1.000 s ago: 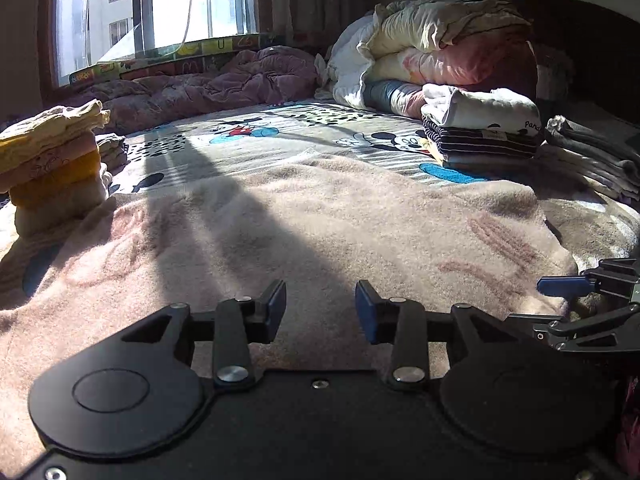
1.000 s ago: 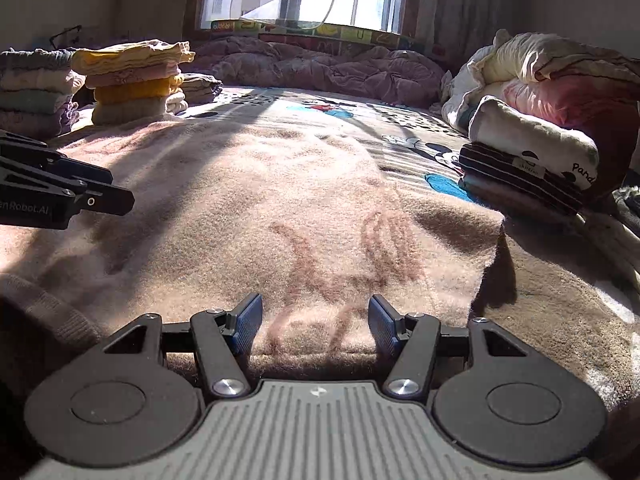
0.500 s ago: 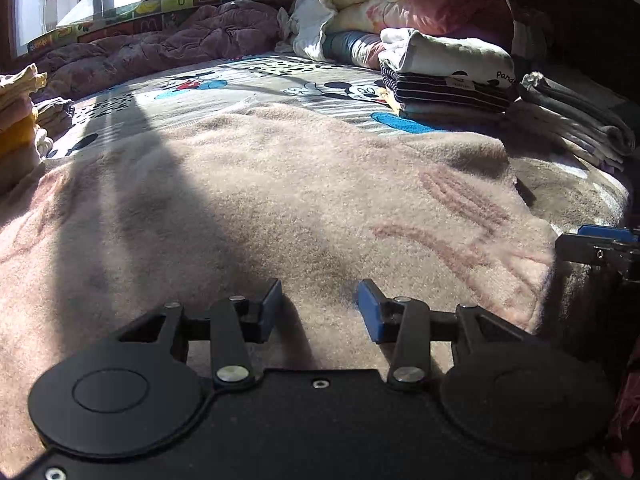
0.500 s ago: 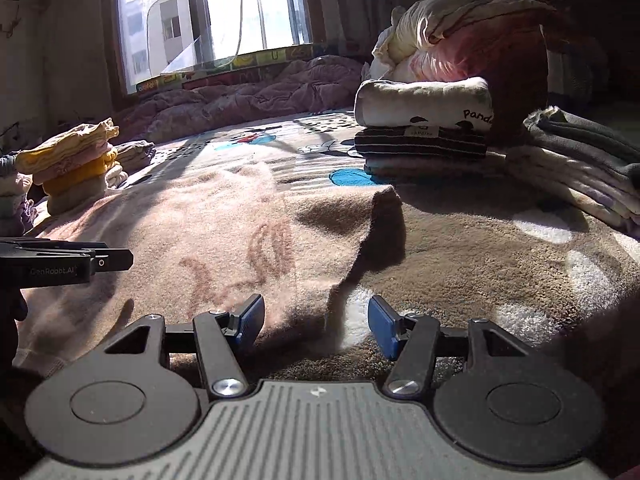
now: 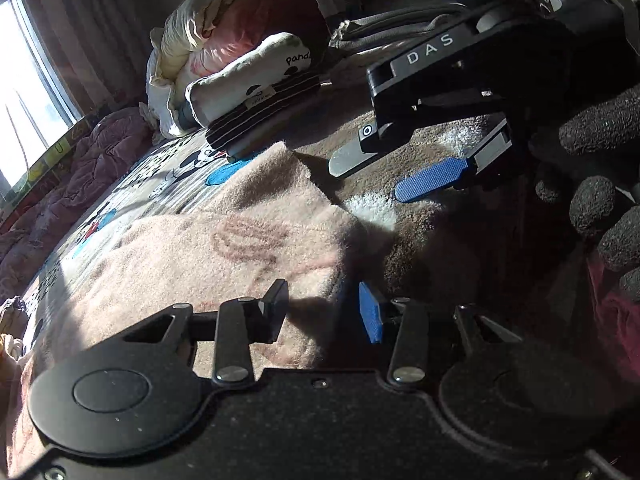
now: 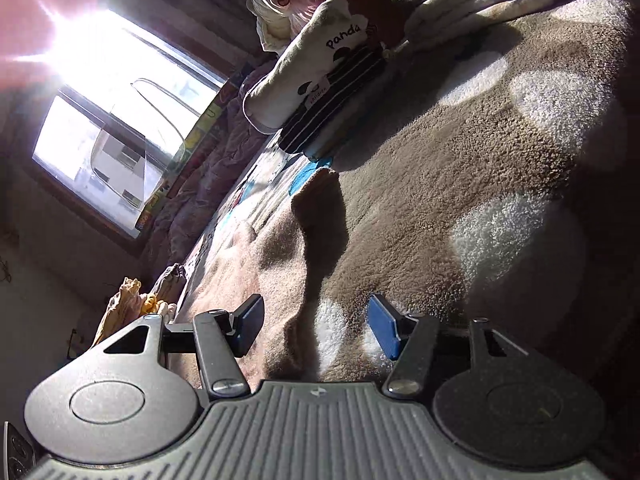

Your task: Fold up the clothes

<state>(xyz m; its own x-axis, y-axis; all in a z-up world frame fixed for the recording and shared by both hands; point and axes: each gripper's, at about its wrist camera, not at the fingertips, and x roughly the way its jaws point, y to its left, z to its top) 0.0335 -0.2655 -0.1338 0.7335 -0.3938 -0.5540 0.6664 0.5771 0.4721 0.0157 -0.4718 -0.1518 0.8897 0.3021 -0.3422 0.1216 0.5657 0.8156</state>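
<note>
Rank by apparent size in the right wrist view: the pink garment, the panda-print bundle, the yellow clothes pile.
1. pink garment, though nearness to the camera inflates it
2. panda-print bundle
3. yellow clothes pile, smallest, partly hidden behind the gripper

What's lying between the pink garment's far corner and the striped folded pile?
In the right wrist view, only a strip of cartoon-print bedsheet separates the pink garment from the striped pile.

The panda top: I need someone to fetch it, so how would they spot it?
Find the heap of rolled quilts at the far end of the bed. Just in front of it stands a short stack of folded clothes, with the panda top uppermost, on a dark striped garment. Only it is cream with the black word "panda".
</note>
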